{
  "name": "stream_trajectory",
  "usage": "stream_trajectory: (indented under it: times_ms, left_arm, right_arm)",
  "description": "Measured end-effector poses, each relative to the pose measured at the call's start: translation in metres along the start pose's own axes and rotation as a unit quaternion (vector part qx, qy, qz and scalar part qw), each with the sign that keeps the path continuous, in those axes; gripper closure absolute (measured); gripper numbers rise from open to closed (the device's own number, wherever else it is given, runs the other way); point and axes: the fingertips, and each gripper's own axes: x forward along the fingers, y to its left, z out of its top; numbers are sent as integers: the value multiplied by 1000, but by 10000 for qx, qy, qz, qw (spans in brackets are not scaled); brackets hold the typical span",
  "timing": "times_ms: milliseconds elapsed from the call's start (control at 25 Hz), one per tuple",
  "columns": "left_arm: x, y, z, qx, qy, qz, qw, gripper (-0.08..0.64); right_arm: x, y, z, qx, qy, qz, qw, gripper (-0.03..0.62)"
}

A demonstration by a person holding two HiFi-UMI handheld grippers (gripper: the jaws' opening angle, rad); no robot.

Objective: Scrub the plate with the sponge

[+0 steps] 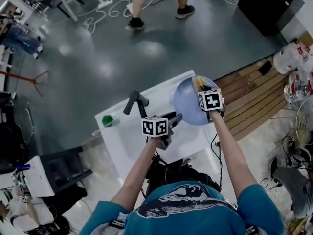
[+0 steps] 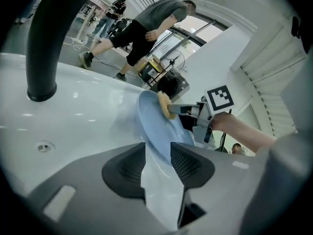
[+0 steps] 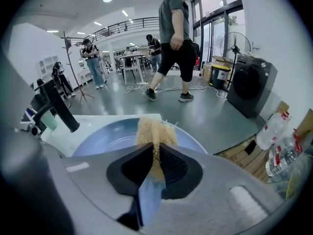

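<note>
A pale blue plate (image 1: 188, 104) stands tilted on edge over the white sink top (image 1: 124, 141). My left gripper (image 1: 172, 120) holds it by the near rim. In the left gripper view the plate (image 2: 155, 126) runs between the two dark pads, and the left gripper (image 2: 157, 150) is shut on it. My right gripper (image 1: 202, 89) is shut on a yellow fibrous sponge (image 1: 198, 83) and presses it against the plate's upper face. In the right gripper view the sponge (image 3: 154, 130) sticks out past the right gripper (image 3: 155, 153) onto the plate (image 3: 105, 136). The sponge (image 2: 165, 105) also shows in the left gripper view.
A black faucet (image 1: 133, 102) rises at the sink top's far left, and a small green object (image 1: 107, 121) sits at its left edge. A person (image 1: 159, 1) walks on the grey floor beyond. A wooden pallet (image 1: 252, 94) and plastic bottles (image 1: 293, 58) lie to the right.
</note>
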Motion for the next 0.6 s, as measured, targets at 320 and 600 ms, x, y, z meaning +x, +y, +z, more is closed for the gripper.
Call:
stream_trajectory:
  times_ms: [320, 600]
  left_arm:
    - [2, 6, 0, 280, 70, 1, 9996, 416]
    - [5, -3, 0, 323, -55, -163, 9993, 414]
  right_arm:
    - [14, 2, -3, 61, 78, -341, 9994, 552]
    - [16, 46, -7, -492, 193, 361, 9979, 552]
